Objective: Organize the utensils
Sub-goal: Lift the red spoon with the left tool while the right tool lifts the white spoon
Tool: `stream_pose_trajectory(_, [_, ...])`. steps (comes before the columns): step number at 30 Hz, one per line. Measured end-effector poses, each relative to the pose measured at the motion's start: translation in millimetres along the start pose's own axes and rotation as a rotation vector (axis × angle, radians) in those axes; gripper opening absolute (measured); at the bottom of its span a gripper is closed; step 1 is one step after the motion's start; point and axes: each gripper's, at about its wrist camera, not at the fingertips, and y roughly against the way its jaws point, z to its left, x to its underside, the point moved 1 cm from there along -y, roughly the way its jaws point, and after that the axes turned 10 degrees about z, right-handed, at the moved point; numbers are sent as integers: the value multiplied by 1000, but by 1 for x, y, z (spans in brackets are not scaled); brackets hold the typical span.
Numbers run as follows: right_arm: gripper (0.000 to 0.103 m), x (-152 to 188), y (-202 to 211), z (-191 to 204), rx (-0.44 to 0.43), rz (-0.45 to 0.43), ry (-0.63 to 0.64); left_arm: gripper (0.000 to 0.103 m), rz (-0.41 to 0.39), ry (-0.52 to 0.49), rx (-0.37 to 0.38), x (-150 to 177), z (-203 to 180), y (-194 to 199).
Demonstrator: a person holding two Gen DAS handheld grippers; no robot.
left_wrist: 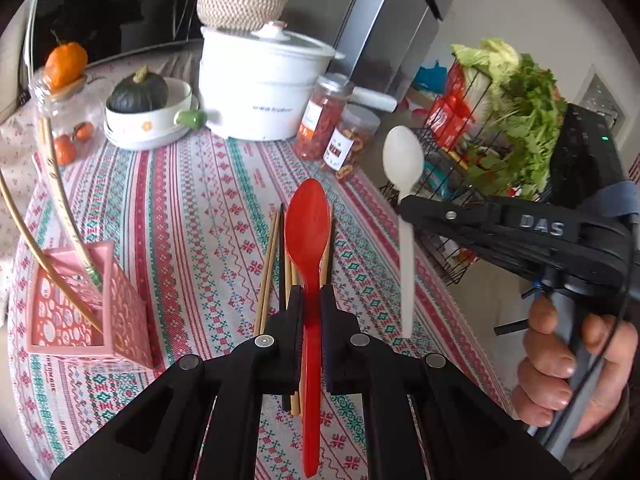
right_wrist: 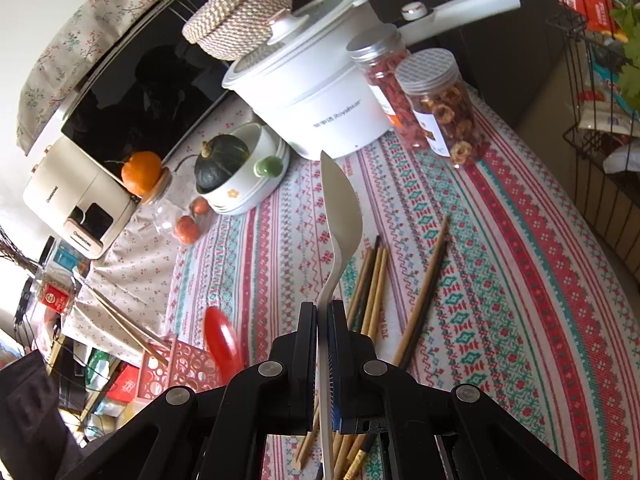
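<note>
Midway: left claw (left_wrist: 311, 300) is pinching the red spoon (left_wrist: 307, 236), right claw (right_wrist: 323, 312) is pinching the white spoon (right_wrist: 342, 216); chopsticks (right_wrist: 374, 276) are lying loose on the table (right_wrist: 520, 280), pink holder (left_wrist: 84, 304) is holding few.

"DAS" on the right tool (left_wrist: 404, 204) arm.

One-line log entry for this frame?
left gripper: shut on red spoon | right gripper: shut on white spoon | chopsticks: on table
</note>
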Motion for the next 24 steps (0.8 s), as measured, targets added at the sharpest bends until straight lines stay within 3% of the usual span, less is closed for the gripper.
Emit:
stream_pose_trajectory(6, [4,7,6,26,-70,-73,89,8,-217,-46,24,8,16,97])
stream_pose_trajectory(10, [4,16,13,53,-110,-132,185,8,-377,-35,-42,15,48,138])
stream_pose_trajectory(17, [4,37,12,94,-162,-189,330,8,-500,115,-36,17,108,161])
stream_pose_trajectory(24, [4,47,3,110,-168,-210,377,8,-570,140,-51,13,124,168])
